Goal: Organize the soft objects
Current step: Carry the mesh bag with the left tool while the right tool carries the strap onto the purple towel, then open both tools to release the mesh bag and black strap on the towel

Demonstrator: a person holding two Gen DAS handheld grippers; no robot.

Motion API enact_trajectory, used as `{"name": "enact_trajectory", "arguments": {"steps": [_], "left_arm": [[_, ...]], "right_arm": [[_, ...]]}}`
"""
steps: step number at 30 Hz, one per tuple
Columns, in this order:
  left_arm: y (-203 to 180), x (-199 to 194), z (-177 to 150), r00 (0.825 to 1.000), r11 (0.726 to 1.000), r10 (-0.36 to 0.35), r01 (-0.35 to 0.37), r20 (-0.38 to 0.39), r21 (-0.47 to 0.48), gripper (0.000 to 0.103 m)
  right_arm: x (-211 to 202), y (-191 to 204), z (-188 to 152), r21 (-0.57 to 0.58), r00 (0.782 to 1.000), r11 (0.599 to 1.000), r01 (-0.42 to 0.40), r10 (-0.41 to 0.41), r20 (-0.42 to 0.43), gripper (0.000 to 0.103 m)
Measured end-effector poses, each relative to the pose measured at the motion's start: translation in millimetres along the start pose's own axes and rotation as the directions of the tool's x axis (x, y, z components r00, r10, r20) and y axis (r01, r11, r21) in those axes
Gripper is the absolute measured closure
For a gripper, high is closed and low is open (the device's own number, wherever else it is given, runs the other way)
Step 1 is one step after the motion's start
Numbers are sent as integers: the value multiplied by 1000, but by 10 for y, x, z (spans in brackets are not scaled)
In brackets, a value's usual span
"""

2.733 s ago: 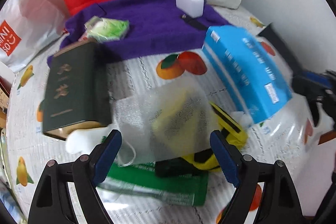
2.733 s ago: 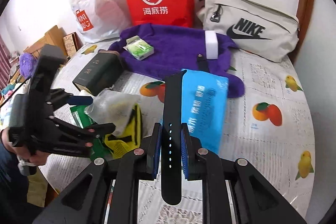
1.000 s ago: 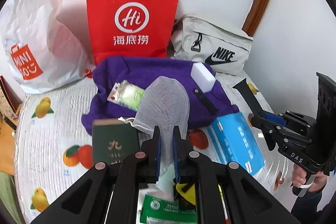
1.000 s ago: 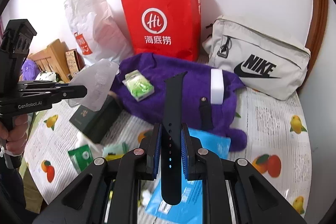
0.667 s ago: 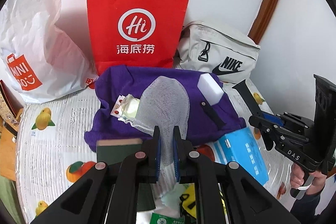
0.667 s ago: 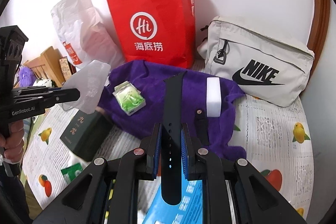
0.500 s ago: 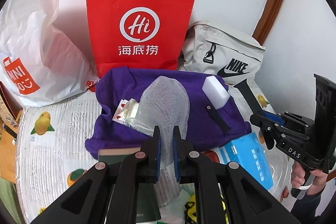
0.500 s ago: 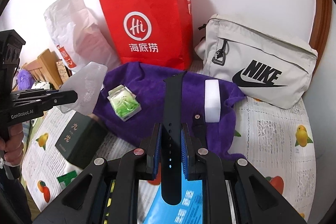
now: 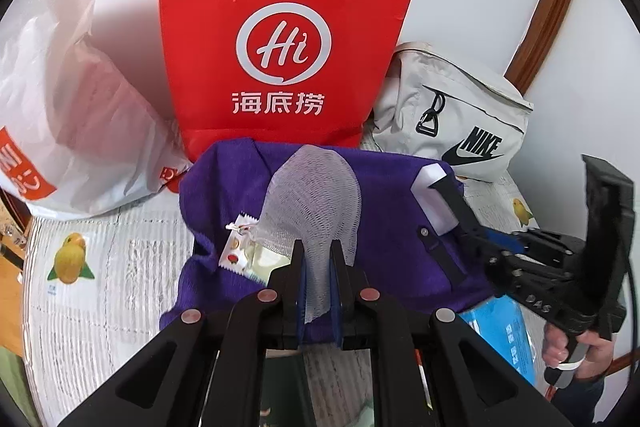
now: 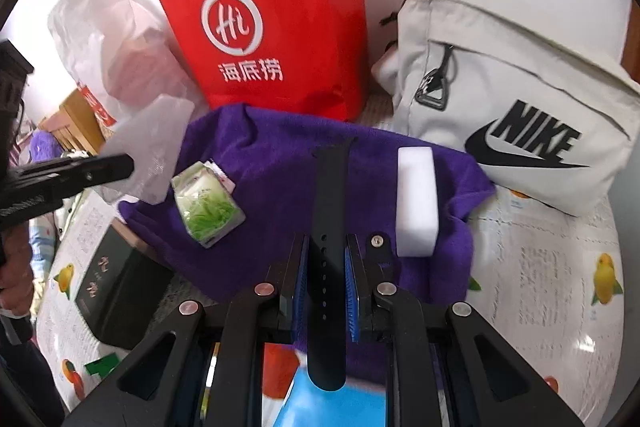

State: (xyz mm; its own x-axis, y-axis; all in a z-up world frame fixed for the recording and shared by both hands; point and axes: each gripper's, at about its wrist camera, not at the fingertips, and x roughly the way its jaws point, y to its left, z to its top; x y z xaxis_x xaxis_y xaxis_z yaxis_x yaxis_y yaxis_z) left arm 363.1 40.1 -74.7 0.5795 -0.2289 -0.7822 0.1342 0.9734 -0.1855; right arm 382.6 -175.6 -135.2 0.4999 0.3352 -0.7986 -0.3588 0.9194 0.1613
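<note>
So right up close we've got both grippers loaded. Our left gripper [image 9: 317,255] is pinched tight on a white mesh pouch [image 9: 314,203], and our right gripper [image 10: 325,259] is clamped on a black silicone watch strap [image 10: 328,227] that sticks out past the pads both ways.

What's changed: a couple of seconds back the pouch was still lying in the clutter at the front of the table, on the yellow and green packets, with our left jaws wide open around it. Now it's off the table and both hands have slid forward and a bit down, so the blue tissue pack [image 10: 340,407] and the dark green box [image 10: 116,291] have dropped to the bottom edges of the views.

Just past the fingertips is the purple towel [image 10: 272,163], which looks like our collection spot for soft stuff. Already lying on it are a green snack packet [image 10: 206,203], a white sponge block [image 10: 416,203] and what seems to be the other half of the strap [image 9: 444,259]. In the left view the pouch hangs over the towel's middle, and the strap sits between packet and sponge in the right view.

Behind the towel stand the red Hi paper bag [image 9: 280,39], the white Miniso plastic bag [image 9: 60,131] and the beige Nike pouch bag [image 10: 516,103] against the wall.

Our guess is that both drops come next.
</note>
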Motion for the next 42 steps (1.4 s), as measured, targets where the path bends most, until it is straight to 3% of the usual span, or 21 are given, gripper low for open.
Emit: {"name": "enact_trajectory", "arguments": {"steps": [10, 18, 27, 32, 33, 35, 38, 42], "left_arm": [[-26, 319, 150, 999, 1000, 9, -9, -47, 3, 93], [-45, 626, 280, 996, 1000, -7, 7, -93, 1, 93], [-103, 964, 359, 986, 999, 31, -29, -164, 14, 93], [-116, 1054, 371, 983, 1000, 31, -31, -180, 7, 92], [-115, 1068, 374, 982, 999, 32, -32, -186, 3, 90], [-106, 1078, 380, 981, 1000, 29, -31, -194, -5, 68], [-153, 1050, 369, 983, 999, 47, -45, -178, 12, 50], [-158, 937, 353, 984, 998, 63, -61, -168, 14, 48]], "right_arm": [[475, -23, 33, -23, 992, 1000, -11, 8, -126, 86], [556, -93, 1, -27, 987, 1000, 8, -12, -161, 86], [597, -139, -2, -28, 983, 1000, 4, -9, -184, 85], [412, -200, 32, -14, 990, 1000, 6, -8, -142, 67], [355, -204, 44, -14, 992, 1000, 8, -10, -127, 66], [269, -208, 65, -18, 994, 1000, 14, -16, -105, 65], [141, -221, 77, -11, 997, 1000, 24, -25, -76, 61], [1, -229, 71, 9, 998, 999, 36, -36, -47, 61]]}}
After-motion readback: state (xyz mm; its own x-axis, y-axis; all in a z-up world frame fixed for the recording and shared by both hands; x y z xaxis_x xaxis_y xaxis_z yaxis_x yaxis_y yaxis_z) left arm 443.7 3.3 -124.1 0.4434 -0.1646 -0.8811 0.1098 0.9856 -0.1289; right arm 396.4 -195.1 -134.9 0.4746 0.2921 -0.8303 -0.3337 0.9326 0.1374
